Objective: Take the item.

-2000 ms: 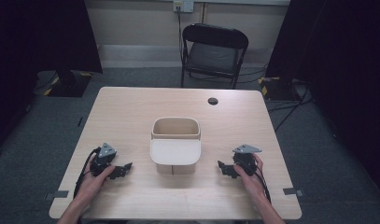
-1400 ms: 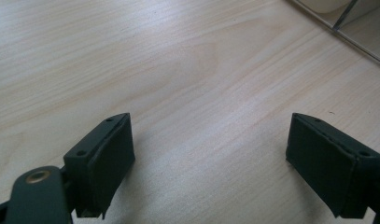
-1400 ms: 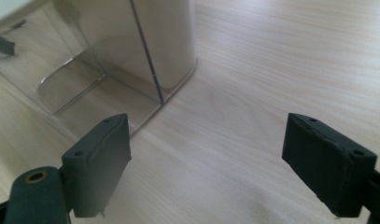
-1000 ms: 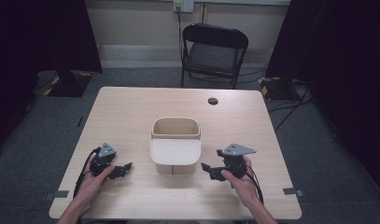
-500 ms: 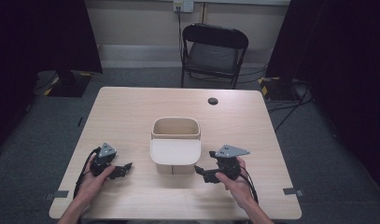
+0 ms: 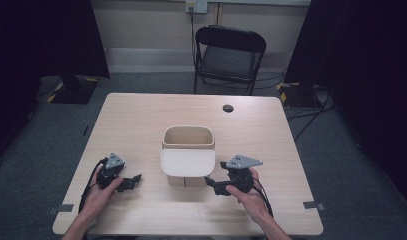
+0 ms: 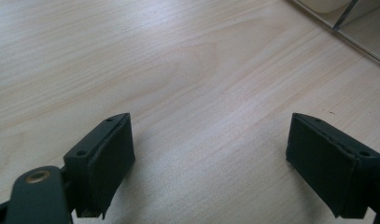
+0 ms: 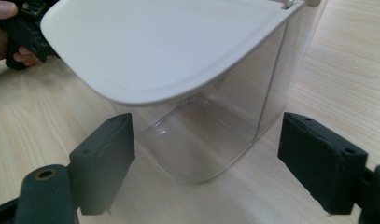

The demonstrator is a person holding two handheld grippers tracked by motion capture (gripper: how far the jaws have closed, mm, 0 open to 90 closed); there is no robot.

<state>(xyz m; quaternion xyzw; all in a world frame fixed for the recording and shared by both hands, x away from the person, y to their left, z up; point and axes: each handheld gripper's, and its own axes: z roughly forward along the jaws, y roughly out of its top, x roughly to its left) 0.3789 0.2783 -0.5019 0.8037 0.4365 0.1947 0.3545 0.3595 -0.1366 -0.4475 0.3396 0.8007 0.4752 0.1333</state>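
Note:
A clear plastic container (image 6: 187, 137) stands mid-table, its white hinged lid (image 6: 187, 161) hanging open down the near side. My right gripper (image 6: 213, 185) lies low at the container's near right corner, pointing left at it. In the right gripper view the lid (image 8: 169, 46) overhangs the clear wall (image 8: 211, 135), which sits just beyond my right gripper (image 8: 206, 163). Its jaws have just been closing a little; they stand open and the pads touch nothing. My left gripper (image 6: 133, 181) rests on the table left of the container, open over bare wood (image 7: 211, 158).
A small black round thing (image 6: 228, 108) lies on the table's (image 6: 141, 115) far side. A black folding chair (image 6: 230, 55) stands behind the table. Bits of tape (image 6: 310, 204) mark the near corners. The other hand (image 8: 10, 28) shows beyond the lid.
My right gripper has slid left across the table, from well right of the container to its near right corner. The left gripper and the container have stayed put.

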